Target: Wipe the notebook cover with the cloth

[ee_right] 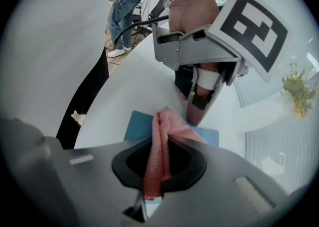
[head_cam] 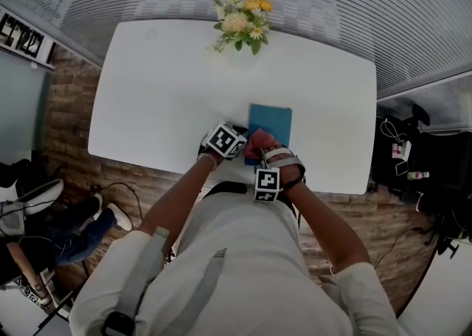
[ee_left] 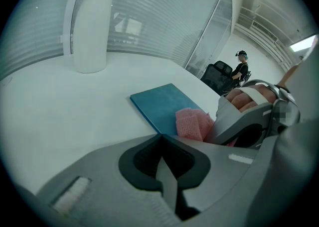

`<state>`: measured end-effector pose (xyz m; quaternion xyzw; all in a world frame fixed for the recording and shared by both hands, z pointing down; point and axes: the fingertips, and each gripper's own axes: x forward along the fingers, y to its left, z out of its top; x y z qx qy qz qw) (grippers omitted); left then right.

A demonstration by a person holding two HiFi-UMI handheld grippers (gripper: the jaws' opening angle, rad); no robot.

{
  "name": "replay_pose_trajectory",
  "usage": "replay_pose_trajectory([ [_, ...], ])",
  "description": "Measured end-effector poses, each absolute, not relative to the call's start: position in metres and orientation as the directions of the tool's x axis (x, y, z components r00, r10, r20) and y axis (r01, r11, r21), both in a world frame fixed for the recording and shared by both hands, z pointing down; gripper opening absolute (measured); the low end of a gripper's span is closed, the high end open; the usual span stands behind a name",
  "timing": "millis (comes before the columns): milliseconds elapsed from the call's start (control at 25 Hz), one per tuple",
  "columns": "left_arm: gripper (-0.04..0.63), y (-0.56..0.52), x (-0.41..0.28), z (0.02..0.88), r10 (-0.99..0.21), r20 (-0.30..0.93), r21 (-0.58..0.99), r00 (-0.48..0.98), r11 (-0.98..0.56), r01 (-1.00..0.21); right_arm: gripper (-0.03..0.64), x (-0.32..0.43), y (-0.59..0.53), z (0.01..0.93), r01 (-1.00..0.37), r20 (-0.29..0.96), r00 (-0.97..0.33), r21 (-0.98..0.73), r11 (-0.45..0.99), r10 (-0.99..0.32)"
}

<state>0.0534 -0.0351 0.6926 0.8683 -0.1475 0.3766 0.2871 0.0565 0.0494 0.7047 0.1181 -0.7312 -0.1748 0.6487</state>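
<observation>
My R gripper [ee_right: 157,164] is clamped tight on the pink cloth [ee_right: 160,141], which bunches onto the near edge of the notebook [head_cam: 271,122]. By my read the wipe is only at its near end, w/ most of the teal cover beyond left to do. My L gripper [ee_left: 163,164] is pinched closed w/ nothing in it, tip down by the notebook's near-left corner, right beside the cloth. Well past the notebook's far edge the flower vase [head_cam: 243,25] stands on the white table [head_cam: 162,99].

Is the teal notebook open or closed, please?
Closed: the teal notebook lies flat on the white table, only its cover showing.
</observation>
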Motion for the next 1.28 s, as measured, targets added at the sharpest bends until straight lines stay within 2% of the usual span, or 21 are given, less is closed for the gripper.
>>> replay_pose_trajectory([
  [840, -0.006, -0.035, 0.054, 0.692, -0.041, 0.739, 0.387, 0.673, -0.791, -0.473, 0.009, 0.053, 0.066, 0.704, 0.048, 0.923, -0.148, 0.367, 0.929, -0.356],
  [1000, -0.006, -0.034, 0.054, 0.693, -0.041, 0.741, 0.387, 0.671, -0.791, -0.475, 0.011, 0.044, 0.072, 0.685, 0.005, 0.932, -0.168, 0.326, 0.945, -0.320],
  [1160, -0.006, -0.035, 0.054, 0.692, -0.044, 0.738, 0.385, 0.673, -0.792, -0.473, 0.012, 0.051, 0.075, 0.702, 0.039, 0.928, -0.156, 0.348, 0.937, -0.338],
  [1280, -0.006, -0.035, 0.054, 0.691, -0.043, 0.738, 0.385, 0.673, -0.793, -0.473, 0.012, 0.043, 0.079, 0.685, 0.006, 0.937, -0.172, 0.309, 0.951, -0.304],
])
